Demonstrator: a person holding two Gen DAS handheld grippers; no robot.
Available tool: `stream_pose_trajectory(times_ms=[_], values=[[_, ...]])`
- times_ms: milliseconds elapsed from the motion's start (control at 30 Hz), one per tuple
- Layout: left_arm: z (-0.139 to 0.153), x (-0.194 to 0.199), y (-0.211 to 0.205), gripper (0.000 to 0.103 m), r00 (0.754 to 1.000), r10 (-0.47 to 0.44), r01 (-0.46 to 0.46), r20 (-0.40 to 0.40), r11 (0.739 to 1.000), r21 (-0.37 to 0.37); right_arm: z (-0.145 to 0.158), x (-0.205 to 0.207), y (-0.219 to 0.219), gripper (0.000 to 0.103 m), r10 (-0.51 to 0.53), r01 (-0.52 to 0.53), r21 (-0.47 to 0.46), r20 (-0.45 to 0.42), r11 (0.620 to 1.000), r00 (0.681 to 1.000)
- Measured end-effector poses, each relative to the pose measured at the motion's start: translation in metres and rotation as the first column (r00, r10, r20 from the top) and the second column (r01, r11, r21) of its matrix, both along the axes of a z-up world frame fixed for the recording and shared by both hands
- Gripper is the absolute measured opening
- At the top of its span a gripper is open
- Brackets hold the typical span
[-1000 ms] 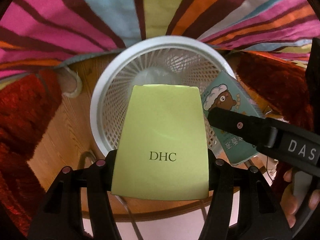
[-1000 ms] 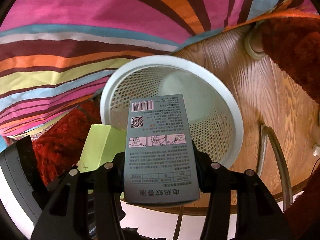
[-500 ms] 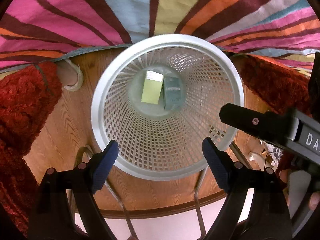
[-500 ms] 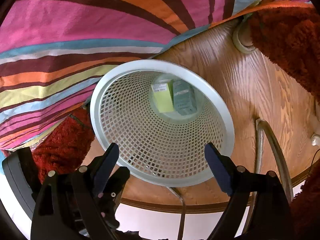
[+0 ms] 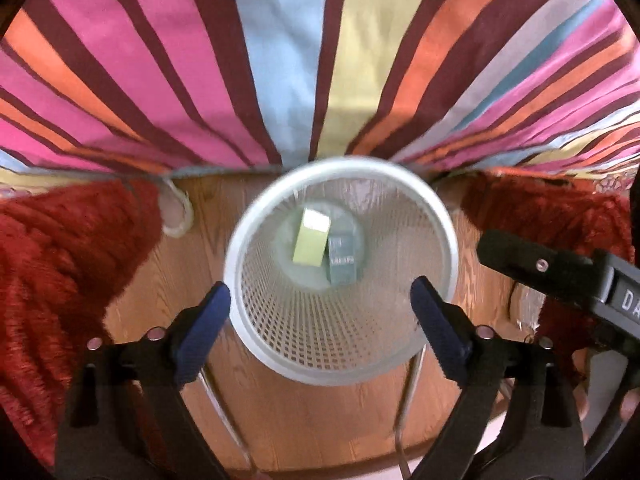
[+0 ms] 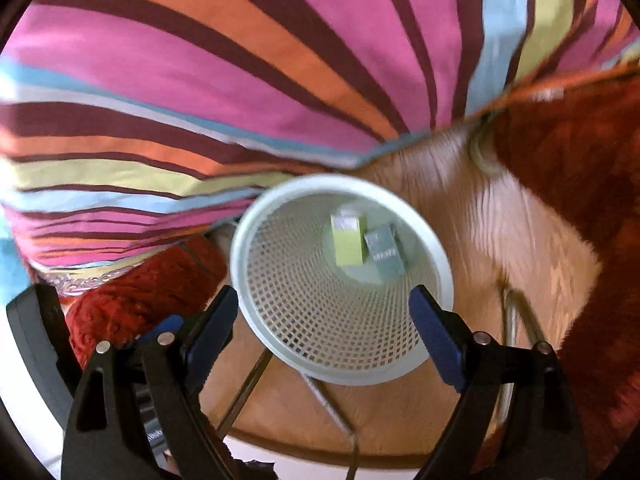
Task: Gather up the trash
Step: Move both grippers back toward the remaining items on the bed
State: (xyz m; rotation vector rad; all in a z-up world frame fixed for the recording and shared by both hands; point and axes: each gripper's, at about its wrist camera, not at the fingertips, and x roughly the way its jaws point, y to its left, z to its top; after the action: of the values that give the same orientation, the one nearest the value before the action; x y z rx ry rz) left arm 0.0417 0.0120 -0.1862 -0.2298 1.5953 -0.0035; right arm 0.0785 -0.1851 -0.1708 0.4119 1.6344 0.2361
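Boxes: two, one lime-green carton (image 5: 311, 243) and one grey-teal carton (image 5: 341, 259), side by side on the bottom of the basket.
Basket: one round white plastic mesh wastebasket (image 5: 440, 216), on wooden floor (image 5: 320, 416).
Left claw (image 5: 320, 312): opening, nothing between.
Right claw (image 6: 322, 320): apart, empty.
Cloth: striped fabric (image 5: 280, 60) at 12 o'clock.

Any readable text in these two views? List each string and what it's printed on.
"DA": white letters, cut off at the frame edge, on the body of the right hand-held gripper in the left wrist view.
Grey-green box in the white mesh basket: some print is visible, too blurred to read in either view.
Yellow-green box beside it: no legible text.
Dark housing at the lower left of the right wrist view: faint lettering, unreadable.
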Motion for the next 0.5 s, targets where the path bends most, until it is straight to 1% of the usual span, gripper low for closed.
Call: stream_pose_trajectory(times_ms=[100,167,233,300,367,500], values=[[0.033,0.001,0.001,0.089,0.992,-0.023,0.017,0.122,0.999,0.047,0.033,0.003,-0.007,0.083,-0.002,0.003,-0.007,0.126,1.0,0.992],[0.05,0.001,0.0,0.089,0.981,-0.048,0.033,0.19,0.996,0.082,0.059,0.005,-0.013,0.083,-0.004,0.008,-0.017,0.235,1.0,0.972],[0.072,0.001,0.001,0.089,0.959,-0.071,0.039,0.275,0.992,0.12,0.089,0.007,-0.019,0.083,-0.01,0.024,-0.034,0.359,0.999,0.933],[0.092,0.005,0.002,0.089,0.936,-0.081,0.03,0.344,0.988,0.149,0.118,0.011,-0.024,0.083,-0.02,0.049,-0.05,0.472,0.998,0.881],[0.106,0.009,0.004,0.089,0.919,-0.079,0.019,0.385,0.987,0.159,0.142,0.018,-0.029,0.083,-0.041,0.073,-0.037,0.551,0.997,0.834],[0.138,0.032,0.011,0.089,0.885,-0.051,-0.022,0.463,0.988,0.151,0.163,0.039,-0.035,0.083,-0.077,0.096,0.001,0.605,0.995,0.792]])
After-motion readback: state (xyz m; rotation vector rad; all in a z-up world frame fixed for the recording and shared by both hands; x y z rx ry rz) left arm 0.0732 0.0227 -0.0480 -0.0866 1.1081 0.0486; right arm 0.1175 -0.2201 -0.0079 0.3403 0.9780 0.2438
